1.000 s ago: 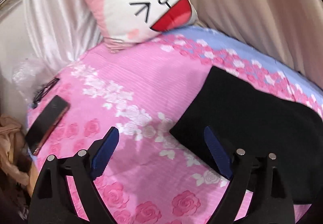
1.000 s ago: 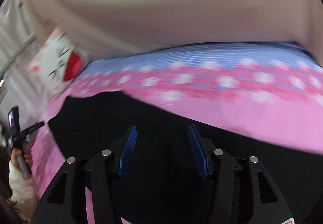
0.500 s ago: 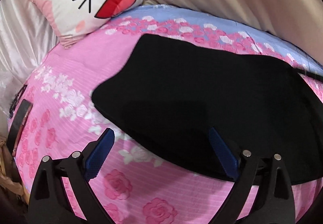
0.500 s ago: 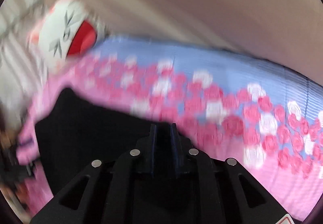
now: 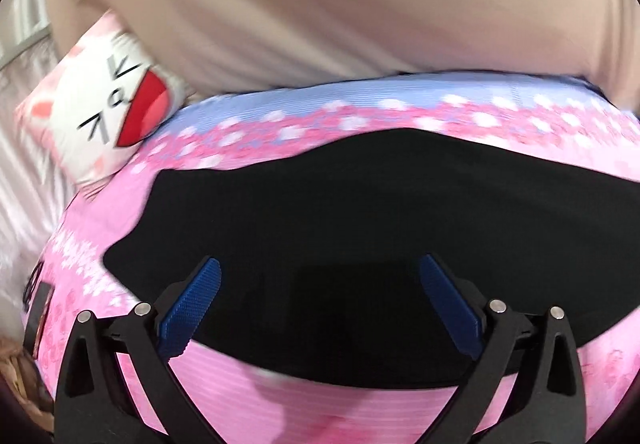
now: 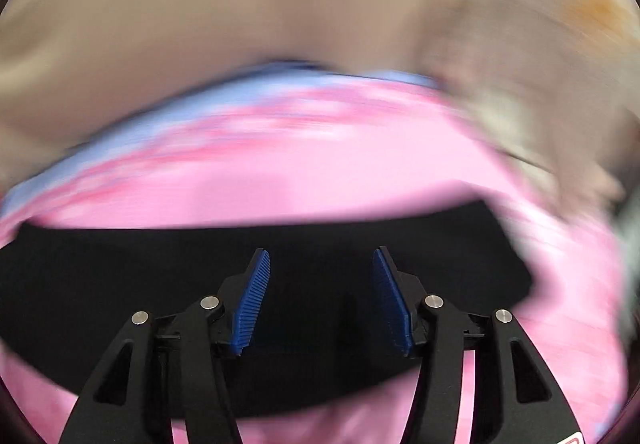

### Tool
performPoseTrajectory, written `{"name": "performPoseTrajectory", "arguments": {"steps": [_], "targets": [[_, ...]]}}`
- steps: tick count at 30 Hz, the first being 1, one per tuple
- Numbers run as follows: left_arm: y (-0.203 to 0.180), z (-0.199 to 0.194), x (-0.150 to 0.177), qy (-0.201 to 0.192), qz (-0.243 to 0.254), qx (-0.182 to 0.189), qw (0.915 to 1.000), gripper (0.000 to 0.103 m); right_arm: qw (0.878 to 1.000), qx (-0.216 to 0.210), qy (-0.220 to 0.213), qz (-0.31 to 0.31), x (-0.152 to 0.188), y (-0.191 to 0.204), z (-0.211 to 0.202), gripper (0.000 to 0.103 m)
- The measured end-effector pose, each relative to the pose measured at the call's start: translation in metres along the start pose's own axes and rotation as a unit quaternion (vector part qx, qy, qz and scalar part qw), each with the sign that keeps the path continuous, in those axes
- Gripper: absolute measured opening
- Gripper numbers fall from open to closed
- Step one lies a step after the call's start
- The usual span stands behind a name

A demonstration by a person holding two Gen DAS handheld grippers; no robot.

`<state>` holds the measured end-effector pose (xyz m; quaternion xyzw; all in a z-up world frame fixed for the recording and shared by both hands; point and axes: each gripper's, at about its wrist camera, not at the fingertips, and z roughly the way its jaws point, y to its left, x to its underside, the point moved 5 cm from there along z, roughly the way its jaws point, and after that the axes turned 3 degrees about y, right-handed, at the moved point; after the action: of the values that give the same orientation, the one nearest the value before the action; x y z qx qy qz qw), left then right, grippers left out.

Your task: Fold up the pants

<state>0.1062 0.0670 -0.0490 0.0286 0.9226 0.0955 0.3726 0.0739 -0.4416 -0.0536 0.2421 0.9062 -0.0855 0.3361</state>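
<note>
Two tools are mine, and neither has hold of anything. My left tool stands spread as wide as it goes, its jaws having just been opening, with only air between the blue pads above the near edge of the pants. My right tool is about half open, its jaws having just been opening too, and nothing is pinched there either; the black cloth simply lies under it.

Outward from the left tool, the pants lie flat on the bed, a dark slab running from 9 o'clock to 3 o'clock, with pink sheet showing at 6 o'clock and the flowered band at 12. A cat-face pillow leans at 10 o'clock, well apart from the cloth, and a dark flat thing sits at the bed's edge at 9 o'clock.

My worry is the pinch. The cloth is thin and black, and its layers are hard to tell apart, so I may catch only the top layer, or nip the sheet along with it and drag the bedding. Both views are smeared, so a hasty bite could land off the edge and skew the fold.
</note>
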Motion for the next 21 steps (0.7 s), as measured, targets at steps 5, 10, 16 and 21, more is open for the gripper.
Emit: {"name": "performPoseTrajectory", "arguments": {"steps": [5,10,16,21], "targets": [[-0.059,-0.009,0.001,0.01,0.033,0.028,0.999,0.098,0.997,0.003,0.024,0.071,0.019,-0.107,0.0,0.055],[-0.096,-0.02,0.003,0.017,0.052,0.037,0.9978,0.098,0.999,-0.021,0.031,0.031,0.015,-0.099,0.025,0.023],[-0.099,-0.028,0.002,0.016,0.056,0.01,0.9983,0.098,0.999,-0.005,-0.02,-0.033,-0.009,-0.087,0.008,0.006],[-0.103,-0.019,0.005,0.032,0.052,0.006,0.9981,0.098,0.999,-0.029,0.022,-0.013,0.004,-0.102,0.051,0.01]]}}
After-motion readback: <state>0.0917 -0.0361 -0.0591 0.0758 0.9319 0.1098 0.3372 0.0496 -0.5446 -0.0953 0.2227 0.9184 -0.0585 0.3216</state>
